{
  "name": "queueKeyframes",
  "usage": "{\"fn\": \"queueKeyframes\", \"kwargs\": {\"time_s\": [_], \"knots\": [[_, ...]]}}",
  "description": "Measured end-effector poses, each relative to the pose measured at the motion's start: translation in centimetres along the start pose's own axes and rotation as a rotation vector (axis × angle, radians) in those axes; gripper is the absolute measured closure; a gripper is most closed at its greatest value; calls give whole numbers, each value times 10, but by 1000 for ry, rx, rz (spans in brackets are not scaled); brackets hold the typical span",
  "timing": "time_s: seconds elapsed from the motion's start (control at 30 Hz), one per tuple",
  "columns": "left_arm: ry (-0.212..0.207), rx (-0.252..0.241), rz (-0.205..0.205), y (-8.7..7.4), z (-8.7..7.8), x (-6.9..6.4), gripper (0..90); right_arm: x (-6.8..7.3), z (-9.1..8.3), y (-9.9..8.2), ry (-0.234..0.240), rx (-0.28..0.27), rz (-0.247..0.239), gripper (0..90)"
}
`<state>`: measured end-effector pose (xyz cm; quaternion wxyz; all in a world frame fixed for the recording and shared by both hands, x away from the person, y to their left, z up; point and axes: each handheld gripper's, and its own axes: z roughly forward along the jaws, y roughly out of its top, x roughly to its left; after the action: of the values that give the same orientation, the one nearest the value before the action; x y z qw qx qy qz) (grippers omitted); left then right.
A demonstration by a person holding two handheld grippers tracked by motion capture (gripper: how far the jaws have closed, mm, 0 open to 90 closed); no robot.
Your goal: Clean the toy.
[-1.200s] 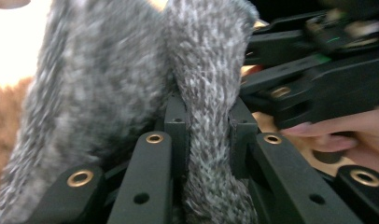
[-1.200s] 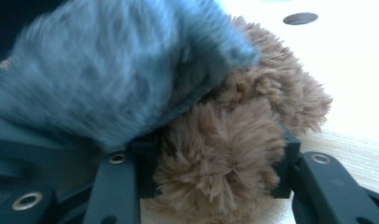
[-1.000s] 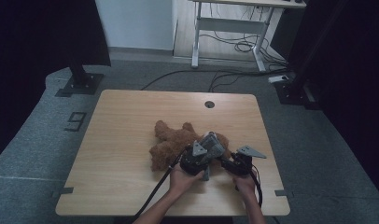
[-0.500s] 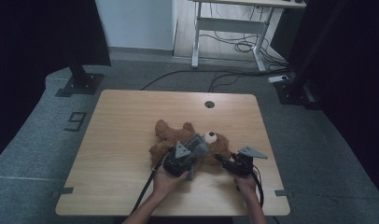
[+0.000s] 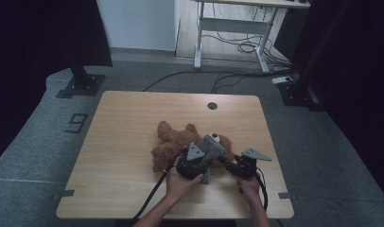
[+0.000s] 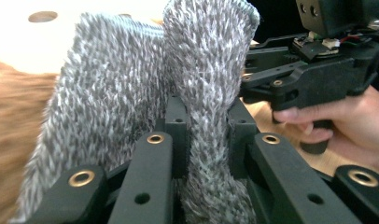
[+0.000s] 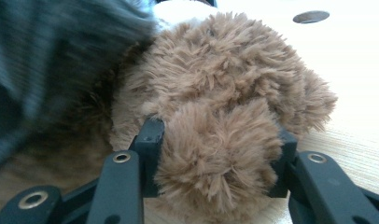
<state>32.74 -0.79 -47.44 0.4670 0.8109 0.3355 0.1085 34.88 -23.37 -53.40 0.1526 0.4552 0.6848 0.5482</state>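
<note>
A brown teddy bear [image 5: 173, 142] lies on the wooden table [image 5: 128, 123]. My left gripper [image 5: 204, 161] is shut on a grey knitted piece [image 5: 211, 144], held over the bear's head. In the left gripper view the knit [image 6: 131, 93] bunches up between the jaws of the left gripper [image 6: 208, 135], with brown fur at the left edge. My right gripper [image 5: 232, 163] is shut on the bear's head from the right. Its own view has the furry head [image 7: 215, 88] pinched in the right gripper [image 7: 218, 149], and the blurred knit [image 7: 47, 51] at upper left.
A round cable hole [image 5: 212, 105] sits near the table's far edge. Beyond the table stand a white desk frame [image 5: 237, 33] with cables on the floor and a black stand base [image 5: 81, 84] at the left. The person's hand on the right gripper [image 6: 318, 70] shows in the left gripper view.
The left gripper with the grey knit swung left, uncovering the bear's muzzle, then came back right over the head. The right gripper kept still on the bear.
</note>
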Motion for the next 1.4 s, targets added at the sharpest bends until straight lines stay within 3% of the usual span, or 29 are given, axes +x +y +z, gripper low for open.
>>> {"fn": "queueKeyframes", "kwargs": {"time_s": [0.13, 0.23, 0.37, 0.43, 0.53, 0.6, 0.63, 0.77, 0.8, 0.83, 0.87, 0.9, 1.07, 1.2, 1.3, 1.4], "knots": [[-8, 31, -35, -12, 26, 0, 753, -1, 0, 0, 1, 3, 1, 537], [-6, 25, -39, -17, 27, 3, 754, -1, 0, -1, -1, 10, -5, 538], [27, 34, -22, -24, 21, 7, 756, -1, 0, -1, -1, 7, -7, 538], [37, 29, -28, -30, 13, 14, 757, -1, 0, -2, 2, 6, -12, 538], [32, 1, -70, -38, -3, 28, 760, -3, -1, -2, 16, 3, -21, 539], [55, -14, -80, -42, -21, 40, 760, -5, -1, -3, 26, 2, -27, 540], [55, -14, -80, -42, -21, 40, 760, -5, -1, -3, 26, 2, -27, 540], [98, -24, -71, -48, -46, 52, 759, -6, -1, -4, 33, 3, -28, 540], [121, -39, -84, -53, -59, 60, 757, -6, -1, -4, 35, 1, -27, 540], [121, -39, -84, -53, -59, 60, 757, -6, -1, -4, 35, 1, -27, 540], [138, -52, -104, -58, -70, 69, 757, -6, -1, -4, 37, 1, -28, 539], [138, -52, -104, -58, -70, 69, 757, -6, -1, -4, 37, 1, -28, 539], [187, -53, -165, -72, -96, 97, 756, -6, -2, -5, 40, 3, -36, 539], [222, -60, -189, -76, -108, 108, 754, -7, -2, -5, 42, 2, -39, 539], [249, -78, -194, -72, -118, 112, 753, -6, -1, -5, 39, -2, -38, 540], [252, -95, -169, -56, -121, 109, 753, -7, -1, -5, 39, -3, -35, 539]]}}
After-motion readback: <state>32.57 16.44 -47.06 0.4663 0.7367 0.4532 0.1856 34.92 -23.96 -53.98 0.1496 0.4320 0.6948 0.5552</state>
